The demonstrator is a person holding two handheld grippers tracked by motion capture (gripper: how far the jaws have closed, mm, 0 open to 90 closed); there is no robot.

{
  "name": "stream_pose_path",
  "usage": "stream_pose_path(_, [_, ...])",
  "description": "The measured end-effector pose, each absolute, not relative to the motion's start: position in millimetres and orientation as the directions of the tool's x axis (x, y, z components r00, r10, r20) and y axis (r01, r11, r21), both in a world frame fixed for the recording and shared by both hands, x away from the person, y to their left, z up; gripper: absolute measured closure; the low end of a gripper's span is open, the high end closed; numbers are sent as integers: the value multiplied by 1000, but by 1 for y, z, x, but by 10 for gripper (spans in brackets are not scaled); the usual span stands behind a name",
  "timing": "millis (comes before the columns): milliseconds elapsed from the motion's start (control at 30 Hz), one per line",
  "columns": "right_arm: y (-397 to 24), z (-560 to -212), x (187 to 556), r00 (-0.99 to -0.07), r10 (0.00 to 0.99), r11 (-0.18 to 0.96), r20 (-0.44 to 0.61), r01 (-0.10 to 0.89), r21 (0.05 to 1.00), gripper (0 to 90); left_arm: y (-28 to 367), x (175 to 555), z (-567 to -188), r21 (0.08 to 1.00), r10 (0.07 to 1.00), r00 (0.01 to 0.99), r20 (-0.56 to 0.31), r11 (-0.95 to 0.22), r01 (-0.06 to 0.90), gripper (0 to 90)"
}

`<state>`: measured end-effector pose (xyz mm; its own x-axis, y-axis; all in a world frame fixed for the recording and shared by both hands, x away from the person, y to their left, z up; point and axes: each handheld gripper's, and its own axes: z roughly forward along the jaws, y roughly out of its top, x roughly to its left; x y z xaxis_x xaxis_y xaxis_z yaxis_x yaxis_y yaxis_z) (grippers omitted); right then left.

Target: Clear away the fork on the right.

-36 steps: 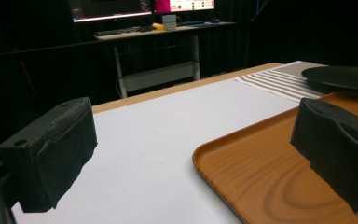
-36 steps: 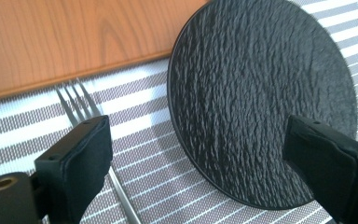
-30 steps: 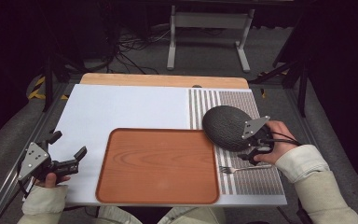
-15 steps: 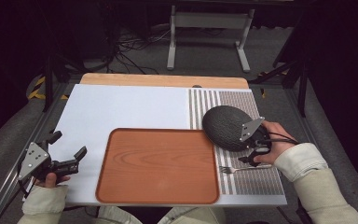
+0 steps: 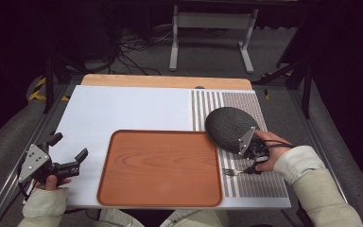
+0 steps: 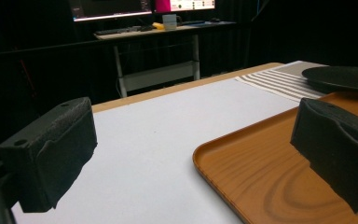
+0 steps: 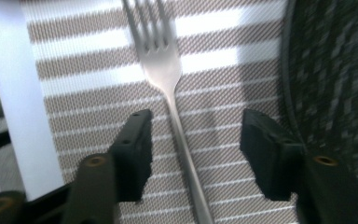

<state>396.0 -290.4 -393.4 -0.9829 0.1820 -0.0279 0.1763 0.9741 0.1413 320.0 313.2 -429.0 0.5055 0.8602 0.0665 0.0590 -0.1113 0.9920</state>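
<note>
— Straddling the fork (image 7: 175,100) already?
— Yes: the right gripper (image 7: 193,140) has its jaws spread, handle between them, unpinched. Lifting seems left.
— The left gripper (image 6: 191,154)?
— Spread, idle, tray (image 6: 261,182) beneath its far jaw.

Cut-off edges and hidden parts around the jaws

In the right gripper view the fork (image 7: 177,107) is running between the jaws, its tine tips and handle end passing out of frame, and the dark plate (image 7: 335,79) beside the right-hand jaw is blurring and spilling past the edge. In the left gripper view the wooden tray (image 6: 261,172) is disappearing behind the right-hand jaw.
</note>
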Motion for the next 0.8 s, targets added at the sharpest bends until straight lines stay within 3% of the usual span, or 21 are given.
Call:
stream_pose_path(233, [-288,-400,395,-994,105,994,-5,105,36,590,313,320,-429,992,860,506,65,-109,59,7])
stream_pose_path(467, [-284,-407,396,-999,49,999,8,49,-11,733,314,320,-429,992,860,506,64,-110,62,7])
stream_pose_path(800, [-281,-409,397,-1000,16,999,10,15,-41,817,314,320,-429,993,860,507,62,-106,60,7])
